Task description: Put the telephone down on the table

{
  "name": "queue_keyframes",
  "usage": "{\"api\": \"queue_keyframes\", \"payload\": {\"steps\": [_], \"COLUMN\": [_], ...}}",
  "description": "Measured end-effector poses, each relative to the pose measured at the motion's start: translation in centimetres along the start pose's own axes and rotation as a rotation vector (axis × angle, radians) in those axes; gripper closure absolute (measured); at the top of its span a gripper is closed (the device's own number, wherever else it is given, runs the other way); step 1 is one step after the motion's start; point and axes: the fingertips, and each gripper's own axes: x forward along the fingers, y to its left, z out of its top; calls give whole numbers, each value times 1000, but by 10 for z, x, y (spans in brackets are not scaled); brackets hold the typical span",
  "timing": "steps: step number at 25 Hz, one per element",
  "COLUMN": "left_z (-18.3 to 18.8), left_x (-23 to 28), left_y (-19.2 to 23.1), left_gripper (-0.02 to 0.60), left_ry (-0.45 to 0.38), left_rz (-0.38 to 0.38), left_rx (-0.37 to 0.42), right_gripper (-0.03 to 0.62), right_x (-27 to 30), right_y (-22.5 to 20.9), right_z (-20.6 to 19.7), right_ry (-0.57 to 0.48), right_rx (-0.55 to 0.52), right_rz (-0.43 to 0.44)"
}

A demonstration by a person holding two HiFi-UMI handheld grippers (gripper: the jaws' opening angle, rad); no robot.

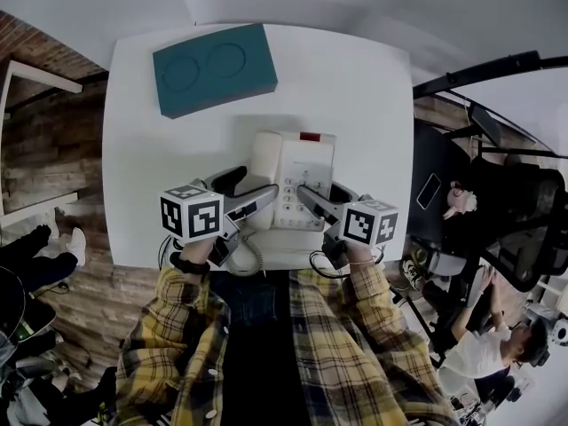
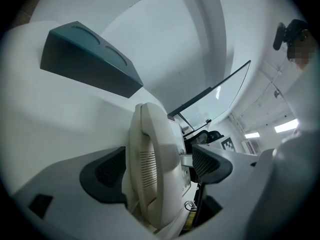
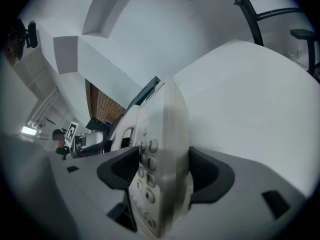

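Two grippers clamped on the telephone [image 1: 302,171] | left gripper [image 1: 253,190] on its handset [image 2: 150,164] side, right gripper [image 1: 321,193] on its keypad [image 3: 146,170] side | telephone at the table [image 1: 142,149] near edge, long axis pointed away from the person | contact with the tabletop cannot be told

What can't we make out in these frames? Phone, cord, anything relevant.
- Underside of the telephone: in head view its own body, the left claw and the right claw cover it. Neither gripper view shows it, so contact with the table cannot be told.
- Coiled cord: in head view both ends vanish under the left claw and the telephone.
- Red label: its print is too small to read in head view.
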Motion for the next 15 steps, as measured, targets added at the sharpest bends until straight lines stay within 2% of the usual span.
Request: {"api": "queue_keyframes", "payload": {"steps": [5, 15], "left_z": [0, 4], "left_x": [0, -2], "left_y": [-2, -4], "left_gripper": [152, 152], "left_ry": [0, -8], "left_rz": [-7, -7], "left_rx": [3, 13], "right_gripper": [309, 309], "right_x": [-2, -2], "right_y": [-12, -15], "right_z": [-3, -2], "right_ry": [18, 18], "right_rx": [-45, -61], "right_rz": [-89, -114]}}
